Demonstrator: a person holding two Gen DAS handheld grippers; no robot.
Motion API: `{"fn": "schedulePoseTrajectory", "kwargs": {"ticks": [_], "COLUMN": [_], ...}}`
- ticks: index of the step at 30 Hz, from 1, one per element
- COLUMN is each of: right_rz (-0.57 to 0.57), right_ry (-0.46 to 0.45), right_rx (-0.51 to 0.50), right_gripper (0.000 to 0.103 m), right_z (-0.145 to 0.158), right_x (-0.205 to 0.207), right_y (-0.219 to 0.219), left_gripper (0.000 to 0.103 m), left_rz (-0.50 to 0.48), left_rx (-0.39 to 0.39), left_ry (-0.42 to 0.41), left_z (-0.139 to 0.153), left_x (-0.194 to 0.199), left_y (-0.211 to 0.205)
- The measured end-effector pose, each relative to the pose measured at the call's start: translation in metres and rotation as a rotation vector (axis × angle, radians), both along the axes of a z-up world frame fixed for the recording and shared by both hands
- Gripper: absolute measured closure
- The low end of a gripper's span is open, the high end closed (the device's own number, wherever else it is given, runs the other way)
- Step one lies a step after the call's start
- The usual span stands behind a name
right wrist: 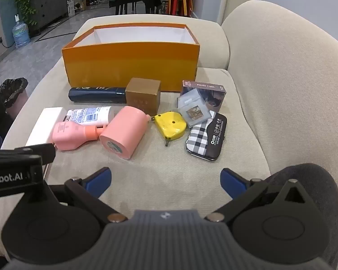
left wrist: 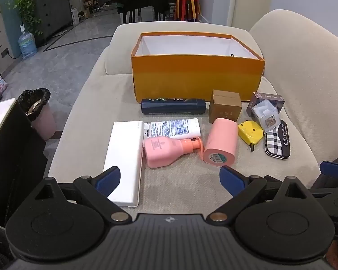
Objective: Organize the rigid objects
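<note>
The rigid objects were spread on the beige sofa seat [left wrist: 180, 186] before the empty orange box [left wrist: 198, 78], whose near wall was lined by a dark blue bottle [left wrist: 173, 106] and a brown carton [left wrist: 225, 109], while the left gripper [left wrist: 170, 180] and right gripper [right wrist: 165, 181] were held wide apart above bare cushion, grasping nothing

Matt cardboard box [left wrist: 198, 78]; woven cloth sofa [left wrist: 187, 189].

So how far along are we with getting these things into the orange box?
Nothing looks packed yet: the orange box shows only white interior. Both claws, left claw and right claw, are open and empty. Still out on the cushion: pink bottle, yellow tape measure, brown box and the rest.
</note>
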State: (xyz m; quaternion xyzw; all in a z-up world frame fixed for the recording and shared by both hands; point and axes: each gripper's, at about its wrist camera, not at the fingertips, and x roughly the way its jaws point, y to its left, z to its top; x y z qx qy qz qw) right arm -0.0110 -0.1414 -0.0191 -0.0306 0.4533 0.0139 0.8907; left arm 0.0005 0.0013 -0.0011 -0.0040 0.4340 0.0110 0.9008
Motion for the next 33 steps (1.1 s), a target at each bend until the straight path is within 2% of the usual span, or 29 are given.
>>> {"fn": "schedulePoseTrajectory", "kwargs": {"ticks": [33], "right_rz": [0.0], "right_ry": [-0.01], "right_rx": [-0.005], "right_gripper": [0.002], "right_z": [0.0046], "right_x": [-0.0043], "right_y": [-0.0022], "left_gripper": [0.0], "left_rz": [0.0], "left_rx": [-0.006], "left_ry": [0.004], "left_z": [0.0043], "left_x": [-0.0015], "left_y": [-0.0026]}}
